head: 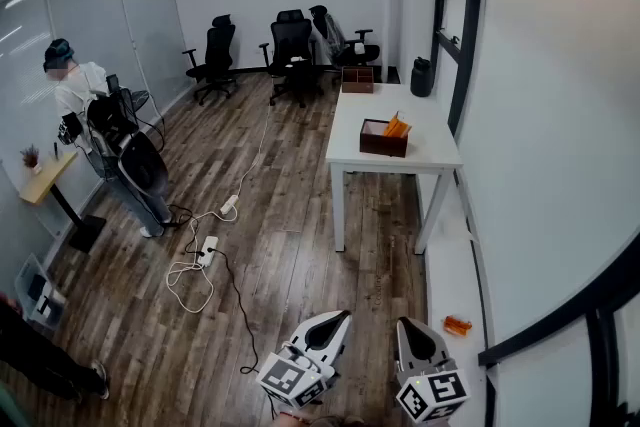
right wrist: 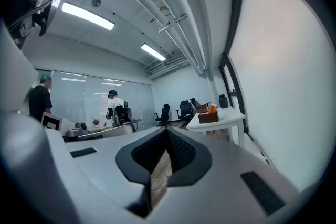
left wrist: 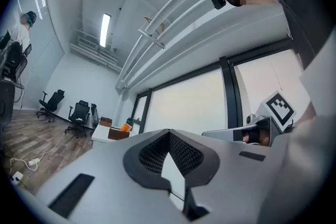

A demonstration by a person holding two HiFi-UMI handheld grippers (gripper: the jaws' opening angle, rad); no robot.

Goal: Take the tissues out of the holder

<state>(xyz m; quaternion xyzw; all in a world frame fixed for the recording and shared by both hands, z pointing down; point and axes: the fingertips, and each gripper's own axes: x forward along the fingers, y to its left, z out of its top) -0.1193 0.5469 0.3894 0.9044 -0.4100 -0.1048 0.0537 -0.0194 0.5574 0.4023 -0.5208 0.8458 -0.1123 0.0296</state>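
A dark brown holder (head: 384, 139) with orange tissue packs (head: 397, 126) sticking out of it stands on the white table (head: 430, 150), far ahead across the room. The left gripper view shows the holder (left wrist: 118, 134) small and distant, and so does the right gripper view (right wrist: 208, 117). My left gripper (head: 340, 316) and right gripper (head: 413, 325) sit side by side at the bottom of the head view, well short of the table. In their own views the left gripper (left wrist: 168, 132) and right gripper (right wrist: 167, 129) have their tips together with nothing between them.
A second brown box (head: 357, 80) and a black jug (head: 422, 77) stand at the table's far end. Cables and power strips (head: 208, 246) lie on the wood floor. Office chairs (head: 291, 45) line the back wall. A person (head: 78, 87) stands at left. A small orange object (head: 457, 324) lies on the window ledge.
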